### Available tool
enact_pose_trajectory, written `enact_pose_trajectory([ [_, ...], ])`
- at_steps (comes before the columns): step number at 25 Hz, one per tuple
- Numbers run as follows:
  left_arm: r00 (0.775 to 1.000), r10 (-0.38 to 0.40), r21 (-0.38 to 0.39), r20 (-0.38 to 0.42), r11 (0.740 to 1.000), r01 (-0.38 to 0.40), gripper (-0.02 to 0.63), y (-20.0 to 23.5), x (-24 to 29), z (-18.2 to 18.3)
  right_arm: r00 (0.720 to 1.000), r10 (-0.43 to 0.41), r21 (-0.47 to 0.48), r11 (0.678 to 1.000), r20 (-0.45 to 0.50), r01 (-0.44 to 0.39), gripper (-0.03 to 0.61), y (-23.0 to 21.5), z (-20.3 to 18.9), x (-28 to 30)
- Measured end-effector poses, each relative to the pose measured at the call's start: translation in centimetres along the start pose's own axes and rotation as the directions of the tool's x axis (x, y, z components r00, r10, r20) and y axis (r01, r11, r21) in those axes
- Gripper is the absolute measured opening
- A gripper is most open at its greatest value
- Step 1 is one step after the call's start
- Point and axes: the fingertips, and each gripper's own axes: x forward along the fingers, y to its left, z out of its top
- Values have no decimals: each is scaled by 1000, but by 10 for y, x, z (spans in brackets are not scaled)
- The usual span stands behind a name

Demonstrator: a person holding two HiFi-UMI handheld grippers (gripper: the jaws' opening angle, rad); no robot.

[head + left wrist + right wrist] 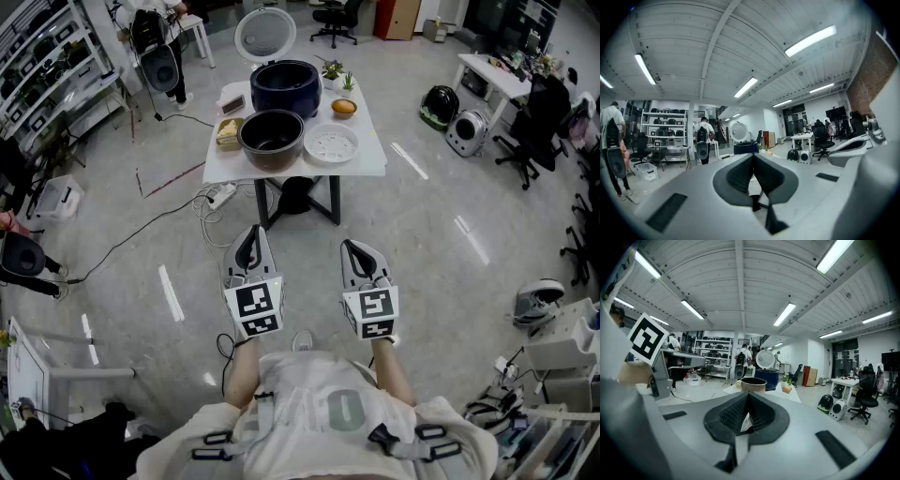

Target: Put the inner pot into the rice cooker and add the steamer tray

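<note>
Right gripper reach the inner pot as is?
Probably not: the right gripper is shut, well short of the inner pot on the table. Only floor lies between; stepping closer should do.

Open lab-office: storage shelves (42,66), desks (489,75), office chairs (534,131).

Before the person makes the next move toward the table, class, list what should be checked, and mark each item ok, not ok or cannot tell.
1. On the rice cooker, the lid is up: ok.
2. The cooker's cavity is free for the pot: cannot tell, too dark.
3. The inner pot stands upright on the table, in front of the cooker: ok.
4. The steamer tray lies beside the pot with nothing on it: ok.
5. The left tongs and right tongs are open for a grasp: not ok, both shut and empty.
6. The tongs are at the table: not ok, both short of it.
</note>
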Motion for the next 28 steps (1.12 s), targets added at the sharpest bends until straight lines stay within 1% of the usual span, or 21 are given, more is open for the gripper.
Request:
enact_pose_trajectory([
  [5,1000,-17,27,8,1000,17,21,-3,7,0,1000,4,5,1000,-2,-4,5,-1,-2,6],
  [7,1000,-25,25,6,999,25,21,-3,9,-1,1000,6,8,1000,-8,-6,5,-1,-2,8],
  [10,1000,-30,11,-1,999,30,21,0,11,-4,1000,10,12,1000,-17,-10,5,2,-2,12],
  [12,999,-34,6,1,999,34,21,3,11,-4,1000,11,13,1000,-6,-11,6,4,0,14],
  [16,999,-39,-13,15,999,40,21,14,17,-2,1000,-10,-11,1000,3,10,6,5,4,25],
  [21,999,-36,-45,19,998,37,21,39,23,-8,999,-23,-24,999,-28,22,6,16,-2,44],
  [25,999,-33,-82,18,996,34,21,61,30,-17,999,-23,-11,1000,-40,23,6,26,-8,59],
  [28,999,-40,-90,3,995,40,21,69,39,-25,999,-31,3,1000,-43,31,6,26,-7,69],
])
